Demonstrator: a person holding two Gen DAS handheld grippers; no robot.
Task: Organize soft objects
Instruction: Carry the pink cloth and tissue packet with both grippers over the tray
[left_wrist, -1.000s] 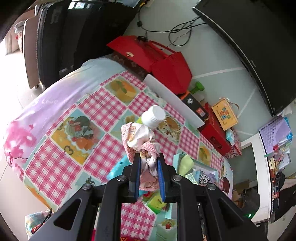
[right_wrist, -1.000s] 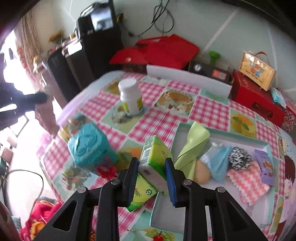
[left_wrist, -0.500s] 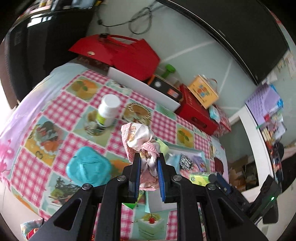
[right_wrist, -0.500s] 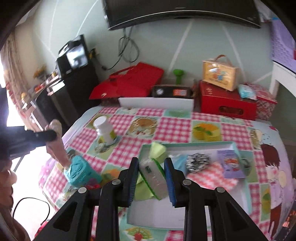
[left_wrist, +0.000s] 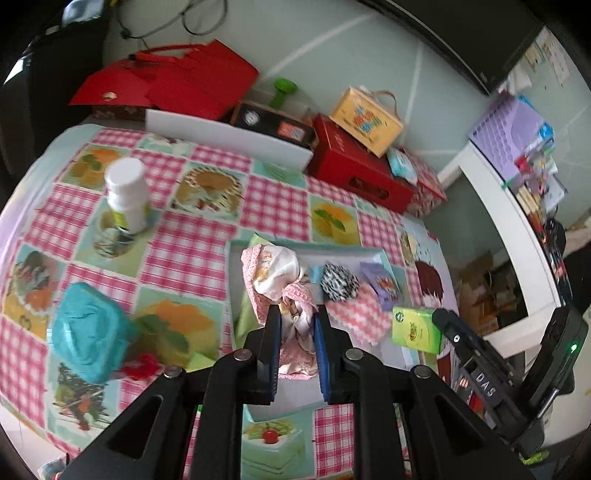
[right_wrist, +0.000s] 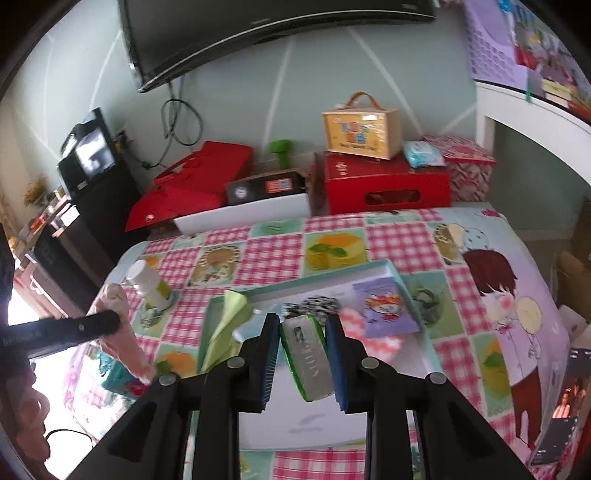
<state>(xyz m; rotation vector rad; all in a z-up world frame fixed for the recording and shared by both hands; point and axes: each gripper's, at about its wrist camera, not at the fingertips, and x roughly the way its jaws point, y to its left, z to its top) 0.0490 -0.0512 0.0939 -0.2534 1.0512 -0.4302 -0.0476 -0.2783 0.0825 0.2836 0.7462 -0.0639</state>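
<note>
My left gripper (left_wrist: 296, 317) is shut on a bunched pink and cream cloth (left_wrist: 275, 275) and holds it above the left part of the shallow teal tray (left_wrist: 232, 280). My right gripper (right_wrist: 302, 323) is shut on a green tissue pack (right_wrist: 304, 356) and holds it over the tray (right_wrist: 376, 266); the pack also shows in the left wrist view (left_wrist: 415, 330). In the tray lie a green cloth (right_wrist: 227, 325), a black-and-white scrunchie (left_wrist: 338, 282), a pink zigzag cloth (left_wrist: 360, 314) and a purple pouch (right_wrist: 388, 308).
On the checked tablecloth stand a white bottle (left_wrist: 125, 201) and a teal lidded box (left_wrist: 86, 334) to the left of the tray. Red boxes (right_wrist: 384, 181) and a white tray (left_wrist: 229, 138) line the far edge. A white shelf (right_wrist: 535, 122) stands at the right.
Both grippers have swung right over the tray, each still holding its item. The right gripper with the green pack has risen and now appears in the left wrist view.
</note>
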